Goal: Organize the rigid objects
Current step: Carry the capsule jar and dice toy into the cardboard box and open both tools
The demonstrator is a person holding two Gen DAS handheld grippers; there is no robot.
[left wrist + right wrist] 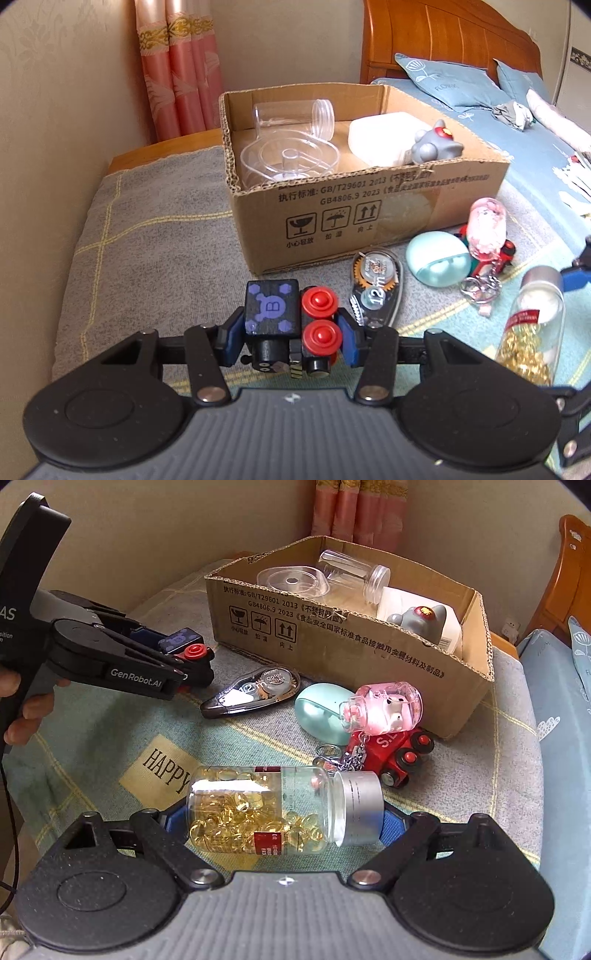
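My left gripper (pixel 290 332) is shut on a black toy train (pixel 291 321) with red wheels and a purple B, held above the blanket short of the cardboard box (pixel 369 206); it also shows in the right wrist view (pixel 188 650). My right gripper (pixel 284 816) is shut on a clear bottle of golden capsules (pixel 280 808) with a silver cap, lying sideways between the fingers. The box (pixel 332 635) holds a clear jar (pixel 291 118), a clear lid (pixel 288 158), a white container (pixel 384 136) and a grey toy figure (pixel 436 146).
On the blanket beside the box lie a correction tape (pixel 255 690), a mint egg-shaped case (pixel 325 709), a pink keychain bottle (pixel 384 709) and a red toy train (pixel 395 753). A bed with blue pillows (pixel 447 81) is at the right, a wall and curtain (pixel 177 74) behind.
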